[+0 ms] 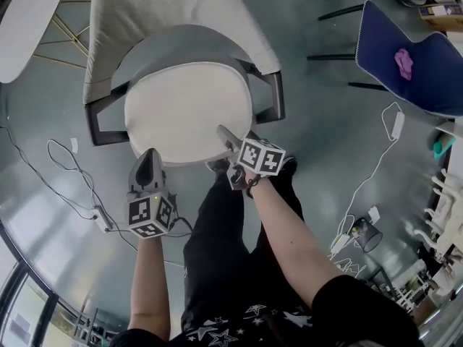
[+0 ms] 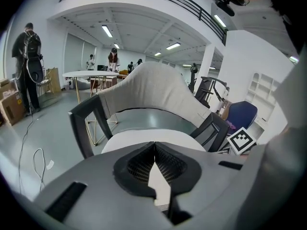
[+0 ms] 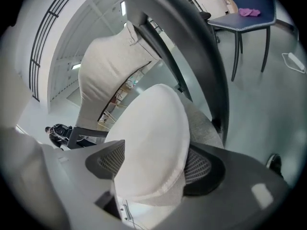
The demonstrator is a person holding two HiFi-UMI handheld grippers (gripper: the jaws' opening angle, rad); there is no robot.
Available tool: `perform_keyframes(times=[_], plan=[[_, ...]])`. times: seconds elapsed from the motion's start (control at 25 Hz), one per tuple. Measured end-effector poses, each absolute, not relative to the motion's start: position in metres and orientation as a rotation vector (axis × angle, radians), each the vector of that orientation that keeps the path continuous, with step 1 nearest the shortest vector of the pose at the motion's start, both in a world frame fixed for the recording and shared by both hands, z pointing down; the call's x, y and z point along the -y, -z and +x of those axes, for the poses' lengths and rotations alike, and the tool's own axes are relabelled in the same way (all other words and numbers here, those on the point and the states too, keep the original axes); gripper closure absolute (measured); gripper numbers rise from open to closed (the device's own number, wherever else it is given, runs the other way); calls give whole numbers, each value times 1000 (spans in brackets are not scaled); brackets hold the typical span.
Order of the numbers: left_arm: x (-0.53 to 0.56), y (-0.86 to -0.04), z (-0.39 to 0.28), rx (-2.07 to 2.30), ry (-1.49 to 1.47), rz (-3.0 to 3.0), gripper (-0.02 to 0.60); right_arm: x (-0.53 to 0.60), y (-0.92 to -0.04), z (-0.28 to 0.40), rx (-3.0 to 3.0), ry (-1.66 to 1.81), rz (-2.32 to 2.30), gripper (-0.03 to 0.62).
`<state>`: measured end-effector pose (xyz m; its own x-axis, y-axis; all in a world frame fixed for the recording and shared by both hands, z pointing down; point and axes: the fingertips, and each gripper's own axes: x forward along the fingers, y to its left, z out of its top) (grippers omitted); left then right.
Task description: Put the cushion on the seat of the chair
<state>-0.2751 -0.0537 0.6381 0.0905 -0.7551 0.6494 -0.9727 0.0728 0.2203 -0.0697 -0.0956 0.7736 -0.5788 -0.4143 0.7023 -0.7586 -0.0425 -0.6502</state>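
Observation:
A round white cushion (image 1: 188, 110) lies on the seat of a grey chair (image 1: 166, 13) with dark armrests. My left gripper (image 1: 150, 156) is at the cushion's front left edge. In the left gripper view its jaws (image 2: 154, 145) meet at the tips with a white wedge of cushion (image 2: 144, 137) pinched between them. My right gripper (image 1: 226, 147) is at the front right edge. In the right gripper view its jaws (image 3: 153, 164) stand wide apart, and the thick cushion rim (image 3: 153, 138) lies between them without being squeezed. The chair's dark armrest (image 3: 192, 47) rises just beyond.
A blue chair (image 1: 412, 63) with a pink thing (image 1: 403, 62) on it stands to the right. Cables (image 1: 72, 172) run over the floor at the left, and a white table (image 1: 18, 20) is at the far left. The person's legs (image 1: 224, 244) stand right before the chair. People (image 2: 26, 56) are in the background.

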Motion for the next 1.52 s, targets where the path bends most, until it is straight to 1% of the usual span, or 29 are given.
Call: perform_keyframes(times=[0.2,0.36,0.72,0.76,0.84,0.92,1.08,1.16,1.24,1.44,1.52], plan=[[54,-619,-271,1720,-418,1739,572,82,-744,-58,1919,-1670,1247,258],[58,-590,-263,1721,-411,1788,572,84,-701,-57,2017,-1573,1177,258],[69,-499,-243,1867,-327,1823,572,101,-566,-88,2384,-1431,845,260],[69,-489,-238,1892,-315,1821,572,101,-551,-88,2425,-1428,786,276],[67,-470,-228,1950,-285,1808,572,100,-524,-84,2498,-1406,695,377],[61,-450,-222,2017,-238,1773,572,100,-498,-77,2571,-1332,633,448],[41,-418,-201,2131,-151,1685,572,101,-453,-49,2690,-1057,554,539],[33,-407,-181,2165,-133,1667,572,105,-435,-25,2721,-1028,548,572],[25,-398,-160,2198,-110,1649,572,106,-424,-1,2737,-1004,529,588],[3,-377,-114,2311,4,1573,572,101,-413,43,2759,-734,406,591],[-9,-371,-102,2370,-35,1588,572,96,-411,51,2780,-702,335,591]])
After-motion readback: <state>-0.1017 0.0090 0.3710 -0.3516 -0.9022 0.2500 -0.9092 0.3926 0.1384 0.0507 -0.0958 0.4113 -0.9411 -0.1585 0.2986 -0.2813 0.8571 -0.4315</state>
